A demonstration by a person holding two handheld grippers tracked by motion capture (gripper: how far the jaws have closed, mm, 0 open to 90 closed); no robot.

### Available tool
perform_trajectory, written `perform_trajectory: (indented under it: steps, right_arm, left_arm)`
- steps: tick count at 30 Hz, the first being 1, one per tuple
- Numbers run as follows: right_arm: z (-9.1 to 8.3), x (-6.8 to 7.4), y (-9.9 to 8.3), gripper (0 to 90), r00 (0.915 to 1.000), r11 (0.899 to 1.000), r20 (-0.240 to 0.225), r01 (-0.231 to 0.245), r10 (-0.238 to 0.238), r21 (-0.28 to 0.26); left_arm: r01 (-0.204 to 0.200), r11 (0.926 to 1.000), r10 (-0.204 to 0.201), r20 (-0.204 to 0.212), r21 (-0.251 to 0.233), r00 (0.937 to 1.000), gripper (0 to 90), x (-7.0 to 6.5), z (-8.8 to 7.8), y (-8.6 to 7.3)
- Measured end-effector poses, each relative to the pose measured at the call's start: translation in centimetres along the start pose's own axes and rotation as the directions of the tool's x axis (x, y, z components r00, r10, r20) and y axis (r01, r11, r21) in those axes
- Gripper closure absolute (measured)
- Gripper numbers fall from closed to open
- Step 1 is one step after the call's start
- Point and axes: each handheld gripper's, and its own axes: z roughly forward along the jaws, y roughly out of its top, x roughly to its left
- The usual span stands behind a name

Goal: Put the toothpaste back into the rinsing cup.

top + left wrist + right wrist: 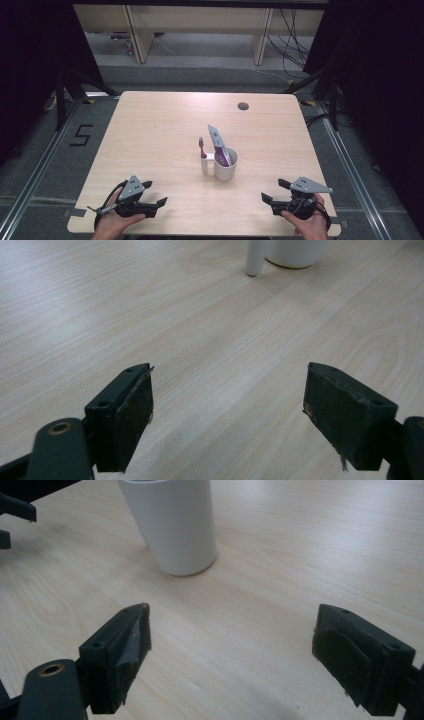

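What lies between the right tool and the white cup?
Nothing: bare table runs from the open right tool to the cup, as the right gripper view shows. The high view agrees.

The left gripper (154, 195) and right gripper (274, 191) are black, each topped by a grey three-cornered plate with small dark screws. Black cable loops from each. Up close the jaws are blocky black pads with screw holes, a brass-ringed pivot beside them. Bare hands, no sleeves.
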Motion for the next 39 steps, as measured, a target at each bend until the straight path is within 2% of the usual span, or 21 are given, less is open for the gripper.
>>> perform_trajectory:
  steps: [1, 2, 3, 4, 7, 9, 10, 11, 13, 14, 15, 16, 17, 20, 24, 25, 26, 29, 30, 31, 39]
  right_arm:
    - [-0.1, 0.2, -0.1, 16.7, 0.9997, 1.0, -0.006, -0.023, 0.023, 0.019]
    - [-0.1, -0.1, -0.2, 16.7, 1.0, 1.0, 0.0, 0.006, -0.006, 0.015]
    - [0.0, 0.1, -0.4, 16.8, 0.9997, 1.0, -0.017, -0.016, 0.017, 0.008]
    - [-0.2, 0.0, -0.4, 16.8, 1.0, 1.0, -0.003, -0.003, 0.003, 0.018]
    - [-0.3, 0.2, -0.8, 16.8, 0.9992, 0.999, -0.014, -0.036, 0.037, 0.035]
    - [-0.4, 0.2, -0.9, 16.8, 0.9993, 0.999, -0.014, -0.035, 0.035, 0.039]
    - [-0.4, 0.0, -1.0, 16.8, 0.9999, 0.999, -0.011, -0.008, 0.008, 0.043]
    - [-0.5, 0.2, -1.1, 16.9, 0.9993, 0.998, -0.014, -0.035, 0.035, 0.048]
    - [-0.6, 0.0, -1.3, 16.8, 1.0, 0.998, -0.007, -0.005, 0.006, 0.057]
    - [-0.6, 0.3, -1.4, 16.8, 0.999, 0.997, -0.015, -0.04, 0.041, 0.072]
    - [-0.6, 0.2, -1.5, 16.8, 0.9997, 0.998, -0.009, -0.021, 0.021, 0.063]
    - [-0.8, 0.3, -1.6, 16.8, 0.9994, 0.996, -0.012, -0.031, 0.032, 0.087]
    - [-0.8, 0.1, -1.6, 16.8, 1.0, 0.997, -0.005, -0.002, 0.002, 0.081]
    - [-0.7, 0.4, -1.9, 16.8, 0.9995, 0.994, -0.01, -0.028, 0.029, 0.109]
    - [-0.6, 0.3, -1.9, 16.9, 0.9999, 0.994, -0.001, 0.014, -0.014, 0.112]
    - [-0.6, 0.5, -1.8, 16.8, 1.0, 0.993, -0.007, -0.002, 0.003, 0.116]
    - [-0.6, 0.3, -1.8, 16.8, 0.9998, 0.993, -0.006, 0.02, -0.019, 0.114]
    - [-0.6, 0.3, -1.9, 16.9, 0.9998, 0.99, -0.007, 0.02, -0.019, 0.141]
    - [-0.5, 0.4, -1.9, 16.8, 0.9998, 0.99, -0.007, 0.022, -0.021, 0.139]
    - [-0.5, 0.6, -1.9, 16.9, 0.9998, 0.988, -0.016, -0.006, 0.008, 0.156]
    - [-0.4, 0.7, -2.0, 16.7, 0.9998, 0.987, -0.022, 0.003, 0.0, 0.162]
  left_arm:
    - [0.0, 1.0, 0.0, 0.0, 0.0, 1.0, 19.8, 0.0, 0.0, 0.0]
    - [0.0, 1.0, 0.0, 0.0, 0.0, 1.0, 19.8, 0.0, 0.0, 0.0]
    - [-0.002, 1.0, 0.002, 0.0, 0.0, 1.0, 19.8, 0.0, 0.0, 0.0]
    - [0.0, 1.0, 0.0, 0.0, 0.0, 1.0, 19.8, 0.0, 0.0, 0.0]
    - [-0.009, 0.9999, 0.009, 0.004, 0.006, 1.0, 19.8, 0.0, 0.0, 0.0]
    - [-0.011, 0.9999, 0.011, 0.006, 0.007, 0.9999, 19.8, 0.0, 0.1, 0.0]
    - [-0.016, 0.9998, 0.016, -0.002, 0.012, 0.9999, 19.8, -0.1, 0.1, 0.0]
    - [-0.023, 0.9996, 0.023, -0.004, 0.018, 0.9997, 19.8, 0.0, 0.1, 0.0]
    - [-0.022, 0.9997, 0.022, 0.01, 0.011, 0.9997, 19.8, -0.1, 0.2, 0.0]
    - [-0.024, 0.9996, 0.024, 0.011, 0.012, 0.9996, 19.8, -0.2, 0.2, 0.0]
    - [-0.024, 0.9996, 0.024, 0.012, 0.013, 0.9996, 19.8, -0.2, 0.2, 0.0]
    - [-0.02, 0.9998, 0.02, 0.014, 0.005, 0.9997, 19.8, -0.3, 0.3, -0.1]
    - [-0.015, 0.9999, 0.015, 0.013, 0.006, 0.9998, 19.8, -0.3, 0.4, -0.1]
    - [-0.016, 0.9999, 0.015, 0.016, 0.006, 0.9997, 19.8, -0.3, 0.4, -0.1]
    - [-0.027, 0.9995, 0.027, 0.022, 0.012, 0.9994, 19.8, -0.4, 0.5, 0.0]
    - [-0.028, 0.9995, 0.028, 0.021, 0.012, 0.9994, 19.8, -0.4, 0.5, 0.0]
    - [-0.03, 0.9995, 0.03, 0.019, 0.013, 0.9994, 19.8, -0.4, 0.5, 0.0]
    - [-0.054, 0.9981, 0.053, 0.023, 0.029, 0.9983, 19.7, -0.4, 0.4, 0.0]
    - [-0.032, 0.9994, 0.031, 0.024, 0.011, 0.9992, 19.6, -0.5, 0.6, 0.0]
    - [-0.034, 0.9994, 0.034, 0.025, 0.011, 0.9991, 19.4, -0.5, 0.6, 0.0]
    - [-0.036, 0.9993, 0.035, 0.026, 0.012, 0.999, 19.4, -0.6, 0.7, 0.0]
